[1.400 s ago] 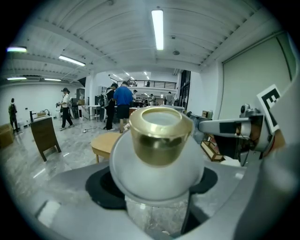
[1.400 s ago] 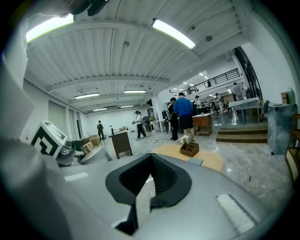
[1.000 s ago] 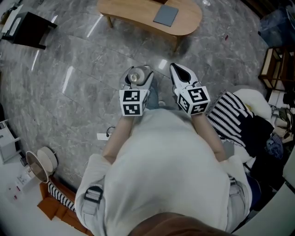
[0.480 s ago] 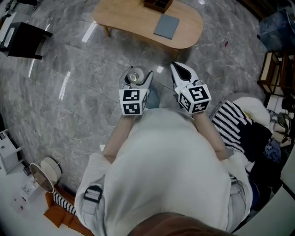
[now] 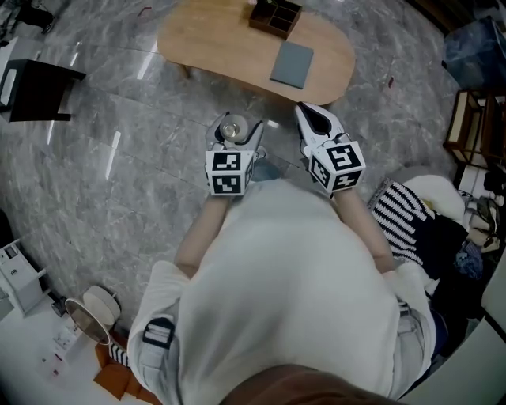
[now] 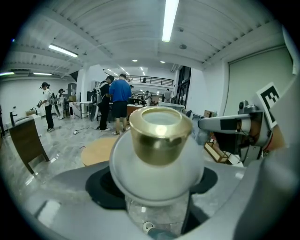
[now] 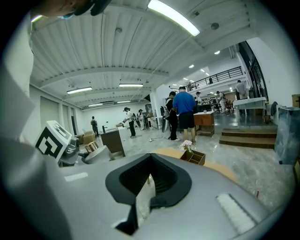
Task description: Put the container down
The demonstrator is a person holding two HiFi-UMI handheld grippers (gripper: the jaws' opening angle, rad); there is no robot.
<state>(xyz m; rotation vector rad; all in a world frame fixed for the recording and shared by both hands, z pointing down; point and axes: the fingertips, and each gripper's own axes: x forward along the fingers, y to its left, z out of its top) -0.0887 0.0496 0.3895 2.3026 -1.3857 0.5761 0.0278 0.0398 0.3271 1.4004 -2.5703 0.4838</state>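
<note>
Carry step, not yet set down: your left gripper (image 5: pixel 236 129) is clamped on the gold-capped container (image 6: pixel 158 137) at frame centre over the floor, your right gripper (image 5: pixel 309 112) beside it has its jaws together and empty, and the next move, I judge, calls for reaching the wooden table (image 5: pixel 221 43) at the top of the frame and lowering the container upright.

— What are we seeing at the top of the frame?
— We are looking at an oval wooden table (image 5: pixel 229 47) standing on the grey marble floor (image 5: pixel 118 182). A flat grey pad (image 5: pixel 292 64) is lying on its right half, and a dark compartment box (image 5: pixel 276 16) is sitting at its upper edge.
— And on the floor itself?
— We are finding a black stand (image 5: pixel 39 79) at upper left and a striped cloth (image 5: pixel 399 217) lying at right.
</note>
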